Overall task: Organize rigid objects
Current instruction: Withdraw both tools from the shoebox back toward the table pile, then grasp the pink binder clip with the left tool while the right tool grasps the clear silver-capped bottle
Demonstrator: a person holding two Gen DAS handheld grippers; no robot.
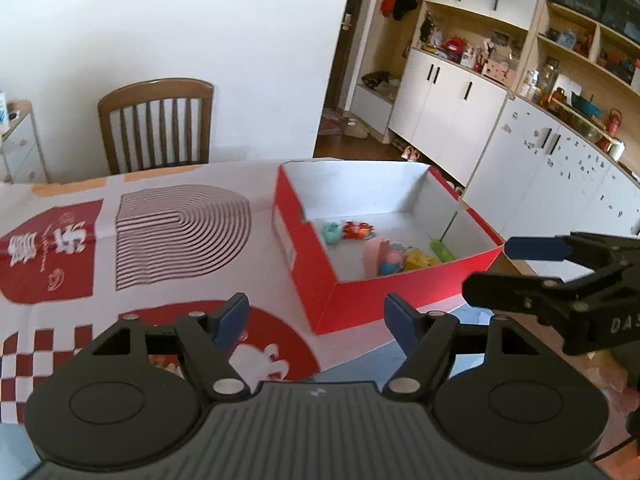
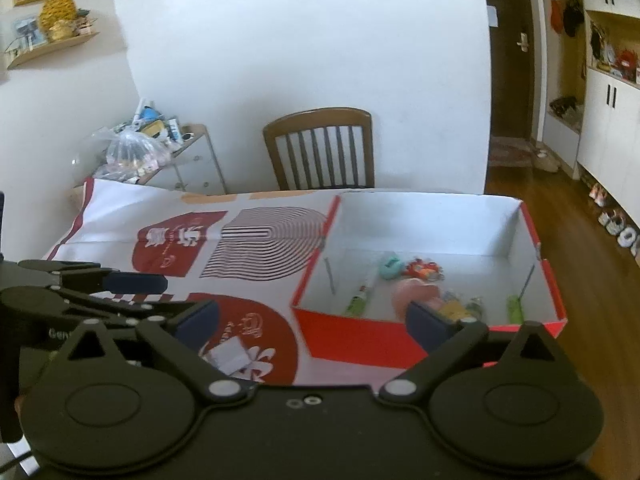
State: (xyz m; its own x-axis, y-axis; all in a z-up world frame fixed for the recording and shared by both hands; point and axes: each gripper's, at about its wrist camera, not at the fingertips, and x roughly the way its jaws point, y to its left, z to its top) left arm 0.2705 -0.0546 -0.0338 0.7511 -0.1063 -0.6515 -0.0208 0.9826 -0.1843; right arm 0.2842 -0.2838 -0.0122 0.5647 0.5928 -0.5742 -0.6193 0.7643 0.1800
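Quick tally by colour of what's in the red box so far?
Teal toy: 1
Red toy: 1
Pink toy: 1
Yellow toy: 1
Green stick, green piece: 2
Total: at least 6; the blurred pile may hide more.

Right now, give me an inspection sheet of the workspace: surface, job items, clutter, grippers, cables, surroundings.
Surface: table under a red-and-white printed cover.
Job's things: red box, white inside, at the table's right end, holding small toys: a teal one, a red one, a pink one, a yellow one and green sticks.
Clutter: small white piece on the cover, in front of the right gripper.
Grippers: left gripper open, nothing between its fingers; right gripper open, nothing held.
Cables: a thin dark cable beside the left gripper.
Surroundings: wooden chair behind the table, cluttered side stand, white cabinets.
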